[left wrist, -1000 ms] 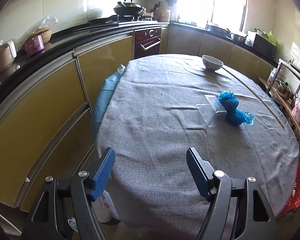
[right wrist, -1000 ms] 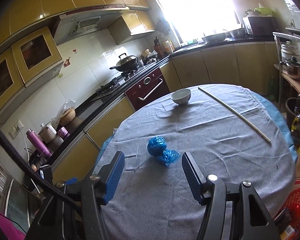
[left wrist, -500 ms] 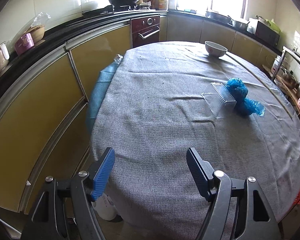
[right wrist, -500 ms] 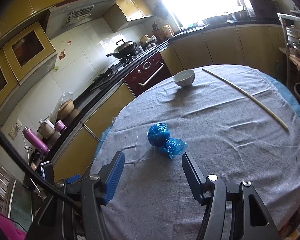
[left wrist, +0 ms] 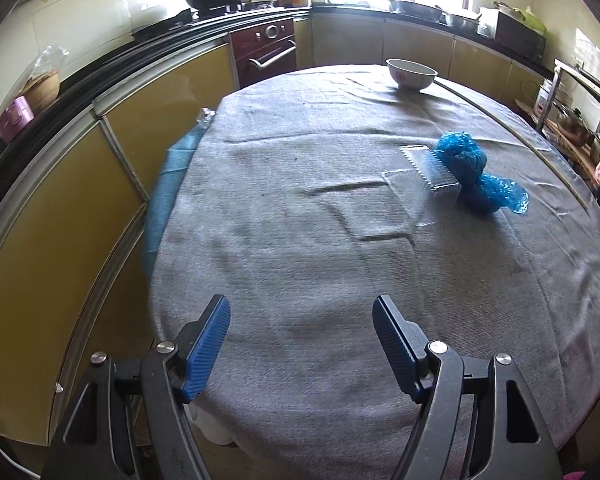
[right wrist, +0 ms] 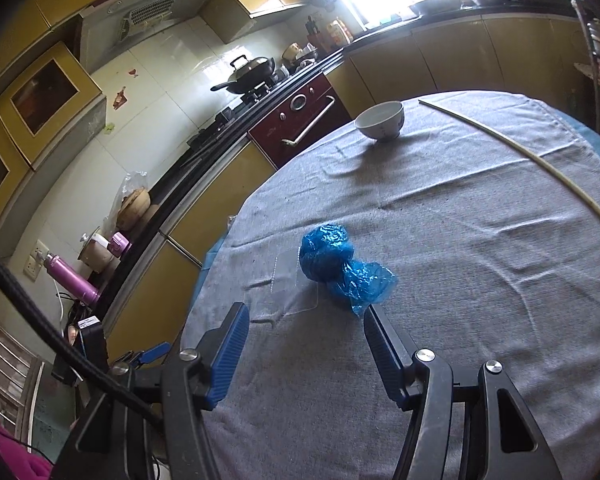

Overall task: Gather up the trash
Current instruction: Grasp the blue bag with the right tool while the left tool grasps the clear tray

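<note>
A round table (left wrist: 340,264) covered with a creased grey cloth carries everything. Near the middle lies a crumpled blue plastic bag (left wrist: 476,172), touching a clear plastic clamshell container (left wrist: 420,184) that lies open just beside it. At the far edge stands a white bowl (left wrist: 411,74), upright. A long thin pale stick (right wrist: 532,160) lies across the cloth along the right side, well apart from the bag. A blue underlayer (left wrist: 168,196) shows beneath the cloth at the left edge.

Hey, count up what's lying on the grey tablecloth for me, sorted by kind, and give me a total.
Crumpled blue plastic bag: 1
Clear plastic container: 1
White bowl: 1
Long thin pale stick: 1
Total: 4
</note>
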`<action>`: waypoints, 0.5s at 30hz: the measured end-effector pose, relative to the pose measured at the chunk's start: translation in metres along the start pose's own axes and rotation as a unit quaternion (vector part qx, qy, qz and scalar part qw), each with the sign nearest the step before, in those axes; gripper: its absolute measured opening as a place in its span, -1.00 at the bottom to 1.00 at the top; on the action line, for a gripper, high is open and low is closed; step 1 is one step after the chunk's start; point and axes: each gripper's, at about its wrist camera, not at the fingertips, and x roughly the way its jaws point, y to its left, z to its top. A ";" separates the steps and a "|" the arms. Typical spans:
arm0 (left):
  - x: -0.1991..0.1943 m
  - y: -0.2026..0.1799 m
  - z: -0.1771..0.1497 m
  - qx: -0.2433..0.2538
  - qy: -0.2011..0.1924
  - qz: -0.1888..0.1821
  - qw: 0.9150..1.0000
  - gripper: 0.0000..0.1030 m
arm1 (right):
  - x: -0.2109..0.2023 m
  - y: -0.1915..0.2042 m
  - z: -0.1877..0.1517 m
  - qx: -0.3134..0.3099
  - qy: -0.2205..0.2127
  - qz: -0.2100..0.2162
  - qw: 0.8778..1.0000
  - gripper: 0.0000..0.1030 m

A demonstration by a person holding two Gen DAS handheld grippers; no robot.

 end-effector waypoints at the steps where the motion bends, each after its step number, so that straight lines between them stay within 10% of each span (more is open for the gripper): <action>1: 0.001 -0.003 0.002 0.004 0.000 -0.002 1.000 0.44 | 0.007 -0.001 0.002 -0.001 0.004 0.001 1.000 0.23; 15: 0.013 -0.034 0.023 0.027 0.003 -0.032 0.999 0.44 | 0.117 -0.006 0.046 -0.041 0.056 0.008 0.998 0.23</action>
